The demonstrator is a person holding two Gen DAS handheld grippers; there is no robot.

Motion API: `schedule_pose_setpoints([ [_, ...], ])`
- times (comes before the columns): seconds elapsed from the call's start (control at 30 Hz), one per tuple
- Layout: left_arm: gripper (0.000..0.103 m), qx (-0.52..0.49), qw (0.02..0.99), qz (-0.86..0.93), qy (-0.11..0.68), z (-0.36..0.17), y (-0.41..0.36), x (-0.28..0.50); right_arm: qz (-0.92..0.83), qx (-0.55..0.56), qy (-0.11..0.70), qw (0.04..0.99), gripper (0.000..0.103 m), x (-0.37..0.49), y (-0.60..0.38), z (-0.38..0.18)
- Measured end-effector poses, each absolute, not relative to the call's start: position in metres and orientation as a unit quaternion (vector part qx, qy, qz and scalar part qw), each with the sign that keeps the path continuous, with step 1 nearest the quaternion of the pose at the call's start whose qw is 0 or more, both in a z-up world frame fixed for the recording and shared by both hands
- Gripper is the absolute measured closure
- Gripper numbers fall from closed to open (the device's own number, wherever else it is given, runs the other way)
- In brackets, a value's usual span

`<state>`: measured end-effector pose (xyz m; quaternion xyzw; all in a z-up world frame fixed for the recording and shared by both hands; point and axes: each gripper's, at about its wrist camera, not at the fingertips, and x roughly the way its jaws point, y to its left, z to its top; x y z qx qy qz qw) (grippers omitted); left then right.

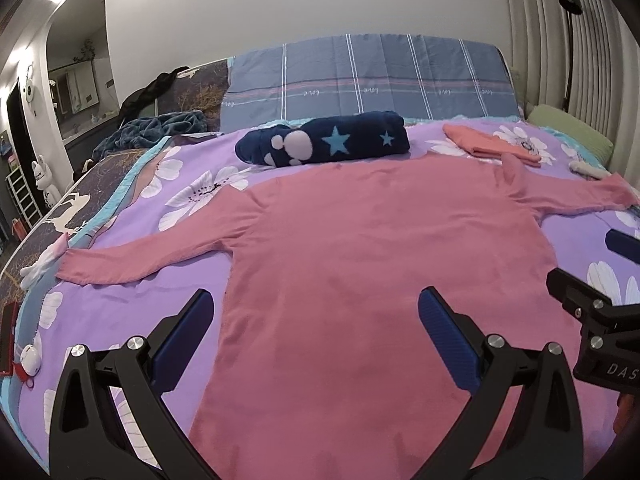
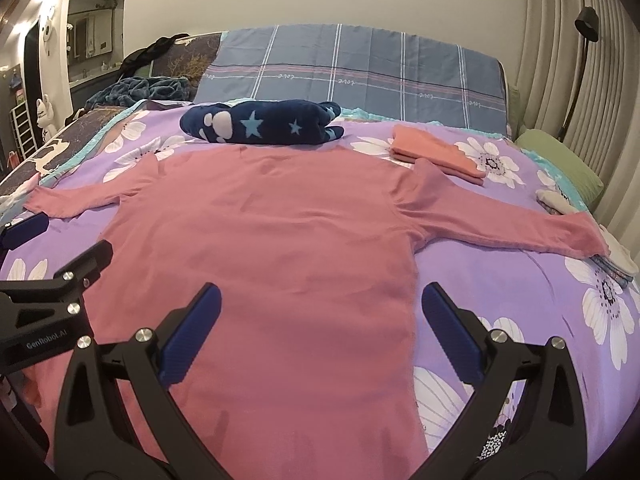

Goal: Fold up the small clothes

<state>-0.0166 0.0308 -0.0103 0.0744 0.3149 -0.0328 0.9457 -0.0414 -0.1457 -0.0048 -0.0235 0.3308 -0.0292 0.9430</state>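
Both jaws stand wide, nothing between them: left gripper (image 1: 316, 320) hovers over the near left part of the shirt's body, right gripper (image 2: 320, 316) over its near right edge, one finger above cloth, the other above the sheet. Count: one pink long-sleeved shirt (image 1: 380, 248), spread flat in the middle of the bed, both sleeves stretched out to left and right, hem nearest the cameras. One purple flowered sheet (image 1: 132, 312) under it. One dark blue rolled garment (image 1: 324, 142) with stars and a paw print, lying just beyond the shirt's collar; touching or merely adjacent, cannot tell. One folded orange piece (image 2: 436, 152) at far right, near the right shoulder. One small pile of pale folded items (image 2: 616, 260) by the right cuff; the number in it is unclear at the fisheye edge. One grey-blue plaid pillow (image 1: 360, 76) against the far wall, one green cushion (image 2: 560, 164) at right, one crumpled dark teal blanket (image 1: 160, 128) at far left. Each gripper shows at the edge of the other's view.
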Motion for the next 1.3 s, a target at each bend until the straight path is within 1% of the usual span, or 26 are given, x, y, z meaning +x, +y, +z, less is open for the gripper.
schedule_pose_setpoints([
  [0.6,0.001,0.073,0.934,-0.063,0.345,-0.024,0.028,-0.014,-0.041,-0.01,0.347,0.937,0.002,-0.036,-0.152,-0.013],
  [1.3,0.001,0.061,0.933,-0.074,0.346,-0.028,0.028,-0.014,-0.037,0.015,0.35,0.936,0.002,-0.037,-0.162,-0.016],
])
